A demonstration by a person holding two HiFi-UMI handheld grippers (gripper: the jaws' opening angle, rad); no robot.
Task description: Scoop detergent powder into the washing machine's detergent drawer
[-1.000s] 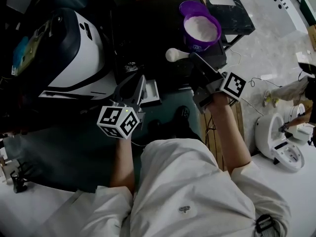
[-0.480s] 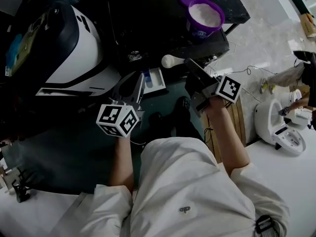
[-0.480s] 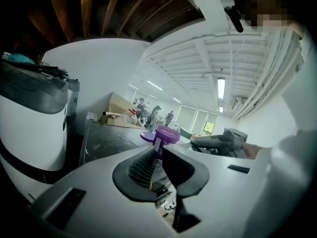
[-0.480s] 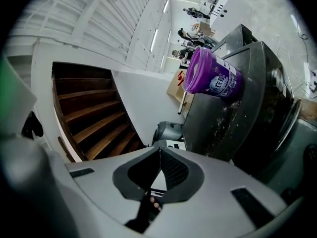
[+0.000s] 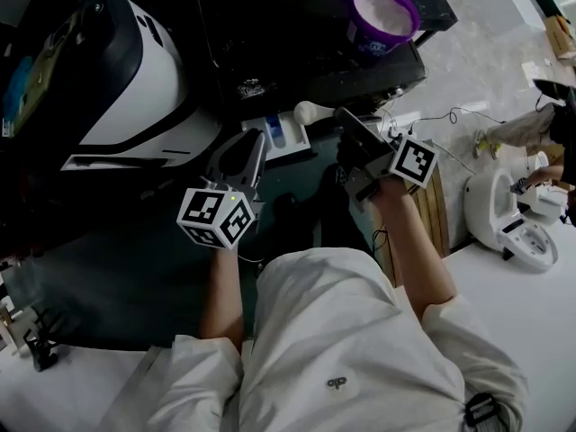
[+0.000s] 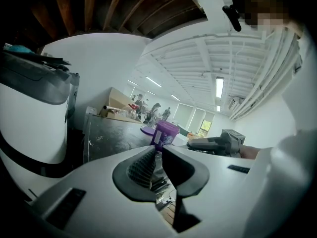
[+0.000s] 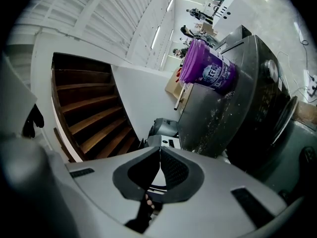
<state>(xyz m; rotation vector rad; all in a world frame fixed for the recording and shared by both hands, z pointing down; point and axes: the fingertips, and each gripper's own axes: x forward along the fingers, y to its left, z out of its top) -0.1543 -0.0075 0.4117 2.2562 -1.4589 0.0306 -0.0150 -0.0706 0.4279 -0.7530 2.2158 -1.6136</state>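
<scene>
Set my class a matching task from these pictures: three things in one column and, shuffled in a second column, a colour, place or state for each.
Things:
1. tub
2. scoop
3. drawer

Descriptions:
A. pulled open
B. held by the right gripper
C. purple, with white powder inside

Pairs: 1-C, 2-B, 3-A
</scene>
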